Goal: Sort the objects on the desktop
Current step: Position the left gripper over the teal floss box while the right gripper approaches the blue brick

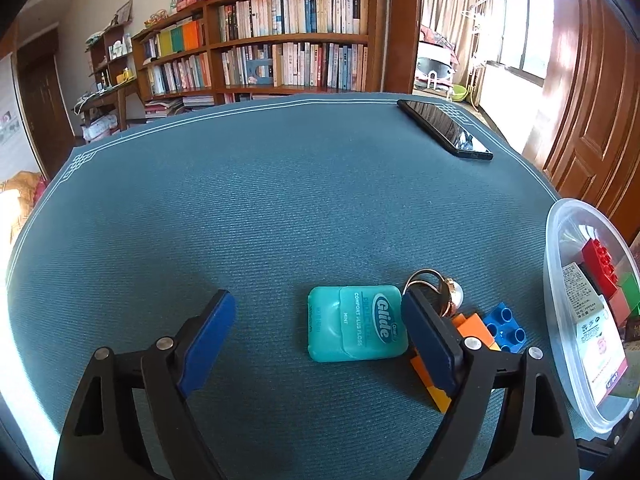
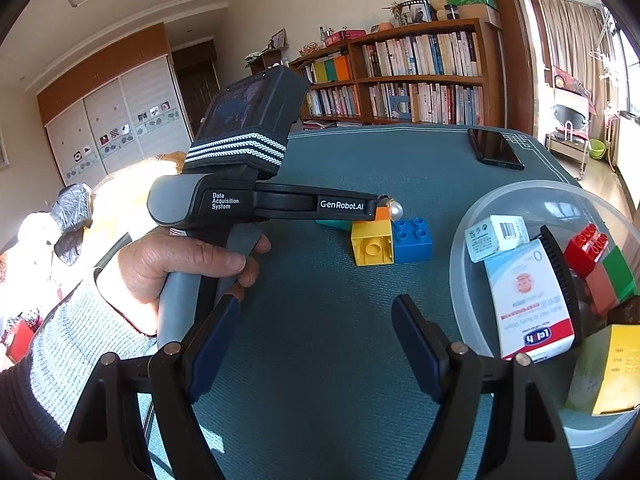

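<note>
Teal plastic floss box (image 1: pixel 354 324) flat on green-matted counter (image 1: pixel 280 200), between spread pads of left tool (image 1: pixel 316 312), untouched; right tool (image 2: pixel 316 320) apart, empty, beside clear plastic tub (image 2: pixel 472 240)

Teal floss box (image 1: pixel 356 324); blue brick (image 1: pixel 506 326); ribbed grey-blue mat (image 1: pixel 280 200); black phone (image 1: pixel 444 128).
</note>
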The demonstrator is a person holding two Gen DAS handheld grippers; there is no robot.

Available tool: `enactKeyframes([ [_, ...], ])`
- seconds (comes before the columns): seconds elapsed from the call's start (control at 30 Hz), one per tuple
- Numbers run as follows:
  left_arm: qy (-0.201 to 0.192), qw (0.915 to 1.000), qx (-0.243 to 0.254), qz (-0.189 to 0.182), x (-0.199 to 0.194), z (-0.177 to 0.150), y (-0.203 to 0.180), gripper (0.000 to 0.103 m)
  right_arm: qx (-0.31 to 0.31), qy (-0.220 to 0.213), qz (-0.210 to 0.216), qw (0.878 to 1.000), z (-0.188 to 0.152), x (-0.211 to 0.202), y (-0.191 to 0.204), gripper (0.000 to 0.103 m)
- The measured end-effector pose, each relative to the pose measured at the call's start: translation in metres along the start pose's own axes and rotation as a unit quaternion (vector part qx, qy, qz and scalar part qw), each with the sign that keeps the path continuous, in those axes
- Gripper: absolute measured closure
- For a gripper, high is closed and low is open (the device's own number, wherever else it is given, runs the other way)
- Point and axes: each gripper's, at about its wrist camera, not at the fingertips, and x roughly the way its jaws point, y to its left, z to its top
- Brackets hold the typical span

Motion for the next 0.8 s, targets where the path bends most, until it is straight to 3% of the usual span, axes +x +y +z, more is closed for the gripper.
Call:
enactKeyframes([
  [0.3,0.004,0.9993,0.011,0.035,-0.004,-0.003,0.01,0.009,0.052,0.008,-0.038,0.998,0.004,0.004,-0.024,0.022],
  [0.37,0.004,0.9991,0.015,0.04,-0.006,-0.005,0.011,0.009,0.058,0.003,-0.029,0.998,0.005,0.001,-0.027,0.022],
  [0.6,0.007,0.9978,0.029,0.059,-0.011,-0.013,0.018,0.009,0.034,0.012,-0.064,0.997,0.007,0.007,-0.016,0.022],
  [0.8,0.016,0.9982,0.025,0.051,-0.007,-0.018,0.025,0.009,0.024,0.025,-0.083,0.996,0.016,0.018,-0.014,0.022],
])
